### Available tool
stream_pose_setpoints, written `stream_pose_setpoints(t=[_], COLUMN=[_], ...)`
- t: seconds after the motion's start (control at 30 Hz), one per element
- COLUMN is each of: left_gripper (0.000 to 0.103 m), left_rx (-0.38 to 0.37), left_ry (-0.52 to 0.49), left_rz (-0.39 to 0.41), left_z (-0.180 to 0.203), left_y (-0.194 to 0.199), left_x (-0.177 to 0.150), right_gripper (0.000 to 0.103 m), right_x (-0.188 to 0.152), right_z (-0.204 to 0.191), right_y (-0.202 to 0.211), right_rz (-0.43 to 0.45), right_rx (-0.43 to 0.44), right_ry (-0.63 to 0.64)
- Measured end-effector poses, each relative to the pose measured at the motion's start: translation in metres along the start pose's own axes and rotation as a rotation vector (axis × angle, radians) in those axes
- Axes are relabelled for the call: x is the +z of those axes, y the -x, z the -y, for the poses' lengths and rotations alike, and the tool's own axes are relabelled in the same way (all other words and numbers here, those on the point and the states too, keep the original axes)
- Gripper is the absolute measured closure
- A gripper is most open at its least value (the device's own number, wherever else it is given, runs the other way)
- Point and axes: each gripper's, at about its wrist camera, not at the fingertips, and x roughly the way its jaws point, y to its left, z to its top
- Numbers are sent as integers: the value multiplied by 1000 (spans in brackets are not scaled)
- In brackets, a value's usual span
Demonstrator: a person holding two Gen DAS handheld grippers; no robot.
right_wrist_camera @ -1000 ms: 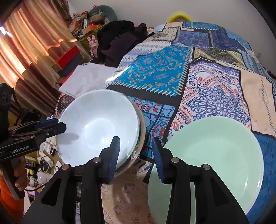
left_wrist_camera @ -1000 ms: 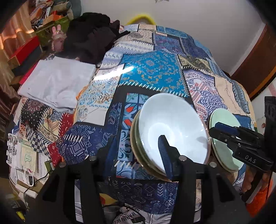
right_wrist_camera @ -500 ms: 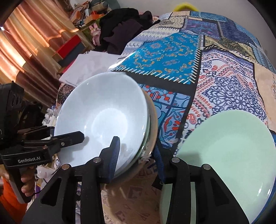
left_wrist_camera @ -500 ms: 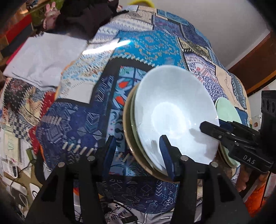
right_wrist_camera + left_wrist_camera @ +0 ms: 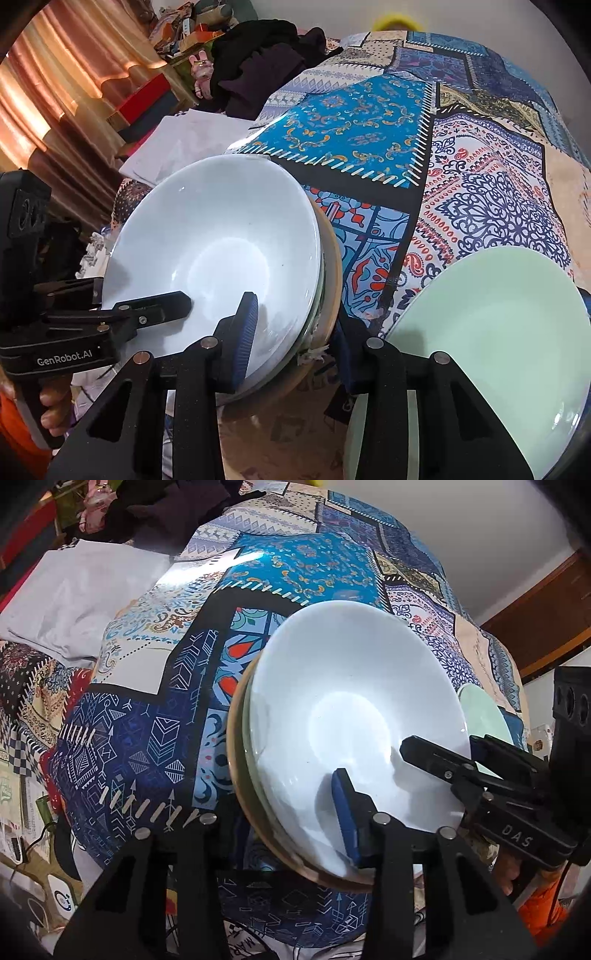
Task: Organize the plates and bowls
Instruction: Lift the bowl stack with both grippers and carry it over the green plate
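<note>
Green plate (image 5: 491,343) whole rightward only

A patchwork cloth (image 5: 295,565) covers the surface, with white fabric (image 5: 81,594), dark clothes (image 5: 266,55) and perhaps a pink toy (image 5: 202,70) beyond.

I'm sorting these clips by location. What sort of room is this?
Probably a lived-in bedroom or spare room at home: a patchwork quilt covers the surface, clothes are heaped behind, and curtains hang at one side.
</note>
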Motion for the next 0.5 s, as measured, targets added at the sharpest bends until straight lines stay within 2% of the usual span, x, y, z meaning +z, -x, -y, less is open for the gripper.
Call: stream_pose_setpoints(t=[0.37,0.5], left_gripper=[63,63], left_rx=[63,62], left_ry=[12,13], left_rz=[27,36], left_z=[9,9], left_y=[8,12], left_x=[1,3], right_gripper=[70,70], right_x=[3,5], right_z=[4,3], right_y=[4,11], right_rz=[1,23], right_rx=[18,20], right_ry=[-37,-38])
